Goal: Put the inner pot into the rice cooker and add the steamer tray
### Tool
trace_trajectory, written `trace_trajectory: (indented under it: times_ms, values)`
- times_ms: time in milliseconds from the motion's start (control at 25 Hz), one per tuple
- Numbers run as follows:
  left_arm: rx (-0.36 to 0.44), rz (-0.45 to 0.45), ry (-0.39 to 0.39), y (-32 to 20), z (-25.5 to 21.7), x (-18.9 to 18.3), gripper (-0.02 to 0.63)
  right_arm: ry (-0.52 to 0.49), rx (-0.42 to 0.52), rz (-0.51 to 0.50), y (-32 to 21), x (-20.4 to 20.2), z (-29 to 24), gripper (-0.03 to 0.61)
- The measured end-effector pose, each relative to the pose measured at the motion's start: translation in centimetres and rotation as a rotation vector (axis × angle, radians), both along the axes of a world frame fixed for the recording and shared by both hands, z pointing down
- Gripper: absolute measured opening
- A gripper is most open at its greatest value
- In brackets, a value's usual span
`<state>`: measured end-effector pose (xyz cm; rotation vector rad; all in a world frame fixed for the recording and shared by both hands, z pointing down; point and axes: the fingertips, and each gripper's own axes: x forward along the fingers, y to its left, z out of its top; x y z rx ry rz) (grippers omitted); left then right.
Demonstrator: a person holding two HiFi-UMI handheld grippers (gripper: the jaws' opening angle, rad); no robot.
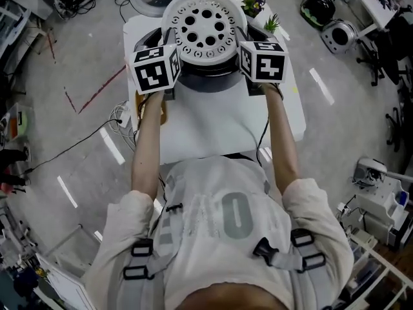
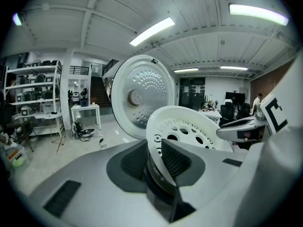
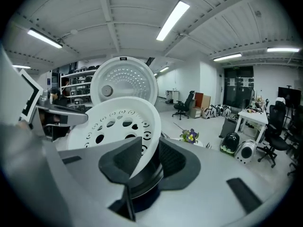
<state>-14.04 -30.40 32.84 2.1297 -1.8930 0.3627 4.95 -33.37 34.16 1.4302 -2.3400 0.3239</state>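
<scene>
Clamping my left gripper and right gripper on the white perforated steamer tray rim
White table beneath, grey floor around

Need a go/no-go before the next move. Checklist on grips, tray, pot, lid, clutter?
1. Left hand-held gripper shut on tray rim: ok.
2. Right hand-held gripper shut on the opposite rim: ok.
3. Lid open, standing behind the tray: ok.
4. Pot directly under the tray: ok. Pot seated in the cooker body: cannot tell, the body is hidden.
5. Tray level: cannot tell, the wide-angle views distort it.
6. Plants apart from the tray: ok.
</scene>
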Motion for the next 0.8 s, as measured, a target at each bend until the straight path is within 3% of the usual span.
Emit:
trace_trajectory:
  times_ms: [600, 800]
  values:
    - [-0.121, 0.003, -0.061, -0.9, 4.1, 0.6, 0.1, 0.09, -0.045, -0.06, -0.4, 0.3, 3.0, 0.135]
    - [-0.15, 0.016, -0.094, -1.4, 5.3, 0.7, 0.1, 0.063, -0.072, -0.066, -0.7, 0.3, 3.6, 0.137]
